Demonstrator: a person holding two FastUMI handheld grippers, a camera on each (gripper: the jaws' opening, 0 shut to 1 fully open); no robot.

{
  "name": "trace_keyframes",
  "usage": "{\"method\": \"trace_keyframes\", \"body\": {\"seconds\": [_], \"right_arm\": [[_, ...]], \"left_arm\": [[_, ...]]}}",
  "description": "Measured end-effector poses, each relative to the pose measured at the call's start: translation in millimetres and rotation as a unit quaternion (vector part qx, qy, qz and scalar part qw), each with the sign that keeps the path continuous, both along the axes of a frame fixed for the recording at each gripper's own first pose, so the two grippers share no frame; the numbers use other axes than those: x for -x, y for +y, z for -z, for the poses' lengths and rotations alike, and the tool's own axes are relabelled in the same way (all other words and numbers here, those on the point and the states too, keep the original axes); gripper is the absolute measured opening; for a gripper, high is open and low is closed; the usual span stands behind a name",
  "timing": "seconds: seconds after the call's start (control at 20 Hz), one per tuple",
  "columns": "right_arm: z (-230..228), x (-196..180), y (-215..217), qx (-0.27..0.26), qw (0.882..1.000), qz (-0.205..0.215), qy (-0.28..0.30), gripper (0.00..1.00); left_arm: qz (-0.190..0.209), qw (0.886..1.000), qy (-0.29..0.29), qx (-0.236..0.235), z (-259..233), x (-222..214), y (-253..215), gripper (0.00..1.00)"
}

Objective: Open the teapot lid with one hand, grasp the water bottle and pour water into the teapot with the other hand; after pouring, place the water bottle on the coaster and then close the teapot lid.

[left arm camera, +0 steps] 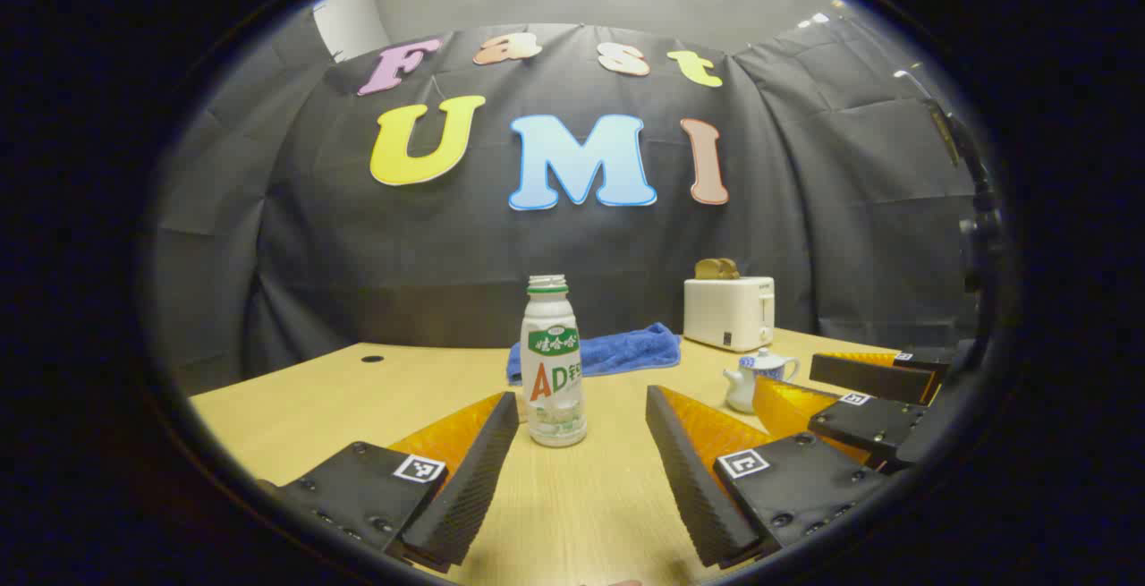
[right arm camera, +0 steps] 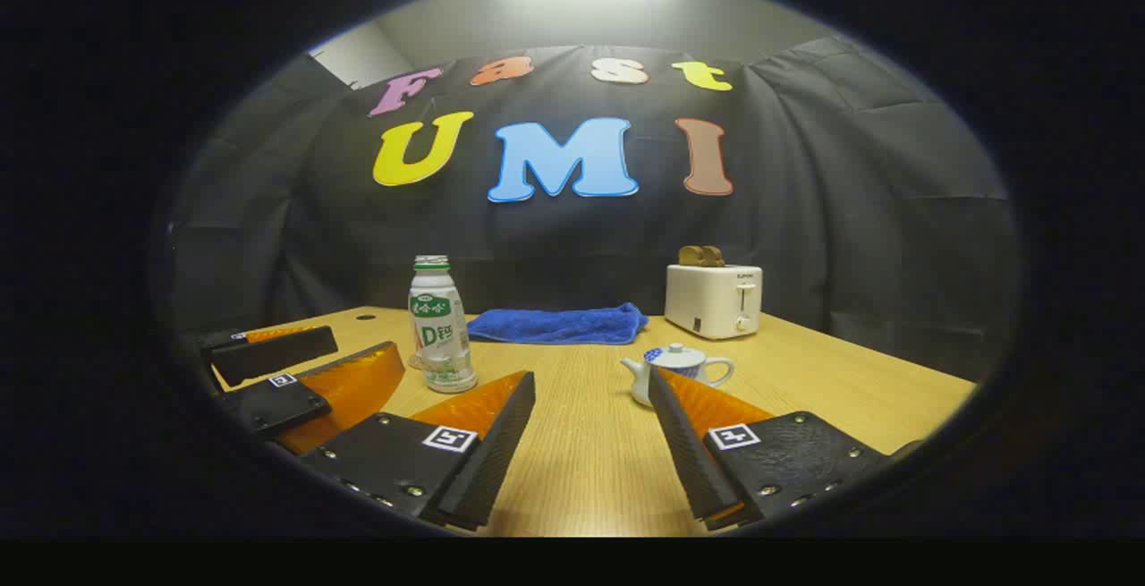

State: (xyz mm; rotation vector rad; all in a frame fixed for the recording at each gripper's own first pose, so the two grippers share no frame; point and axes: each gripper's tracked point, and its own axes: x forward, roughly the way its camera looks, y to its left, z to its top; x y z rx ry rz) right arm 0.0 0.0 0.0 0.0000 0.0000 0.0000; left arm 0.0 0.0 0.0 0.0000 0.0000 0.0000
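Plainly nothing is gripped yet. On the tabletop (right arm camera: 805,362), largest first: a blue towel (right arm camera: 559,325) and a toaster (right arm camera: 714,300) holding bread sit toward the far edge, likely bystanders to the pour. The water bottle (left arm camera: 553,360) stands upright and uncapped, near the middle, so it is ready to tip; its contents cannot be judged. The teapot (right arm camera: 677,371) stands right of it, well apart, lid on. The left gripper (left arm camera: 581,456) is spread and lined up on the bottle; the right gripper (right arm camera: 592,443) is spread too, its right finger just before the teapot.
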Motion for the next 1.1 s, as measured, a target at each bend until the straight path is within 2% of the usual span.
{"method": "trace_keyframes", "body": {"seconds": [0.05,0.1,0.2,0.3,0.35,0.4,0.7,0.75,0.85,0.9,1.1], "right_arm": [[-2.1,0.6,-0.1,0.000,1.000,-0.001,-0.001,0.79],[-5.2,0.5,-0.9,0.002,1.000,-0.002,-0.003,0.79],[-8.2,-0.9,-4.6,0.008,1.000,0.003,-0.006,0.78],[-9.1,-1.6,-9.8,0.006,1.000,0.004,-0.003,0.79],[-11.2,-1.5,-11.2,-0.002,1.000,0.003,-0.002,0.79],[-13.9,-1.0,-12.3,-0.008,1.000,0.002,-0.003,0.79],[-14.1,-3.3,-21.6,-0.006,1.000,0.011,-0.005,0.79],[-15.5,-4.8,-22.6,-0.007,1.000,0.010,-0.006,0.79],[-14.2,-12.2,-31.8,-0.004,1.000,0.019,-0.003,0.79],[-15.9,-16.3,-35.9,-0.007,1.000,0.019,-0.001,0.79],[-22.1,-41.0,-57.8,-0.017,0.999,0.035,0.003,0.79]], "left_arm": [[0.001,1.000,0.004,-0.002,2.8,-1.8,-1.5,1.00],[0.000,1.000,0.008,-0.003,3.4,-2.7,-0.8,0.95],[0.006,1.000,0.010,0.004,3.8,-4.0,-0.8,0.95],[0.013,1.000,0.003,0.019,-1.5,-3.2,-1.5,0.95],[0.013,1.000,-0.001,0.026,-4.5,-3.3,1.2,1.00],[0.011,1.000,-0.002,0.027,-7.7,-2.9,3.5,0.95],[-0.001,1.000,0.009,0.013,-2.7,-6.9,9.6,0.95],[0.000,1.000,0.007,0.011,-3.8,-7.0,8.0,1.00],[0.001,1.000,0.002,0.007,-6.9,-9.0,7.7,1.00],[0.001,1.000,0.001,0.005,-8.6,-10.5,8.9,0.95],[0.006,1.000,-0.001,0.003,-10.7,-23.6,10.3,0.95]]}}
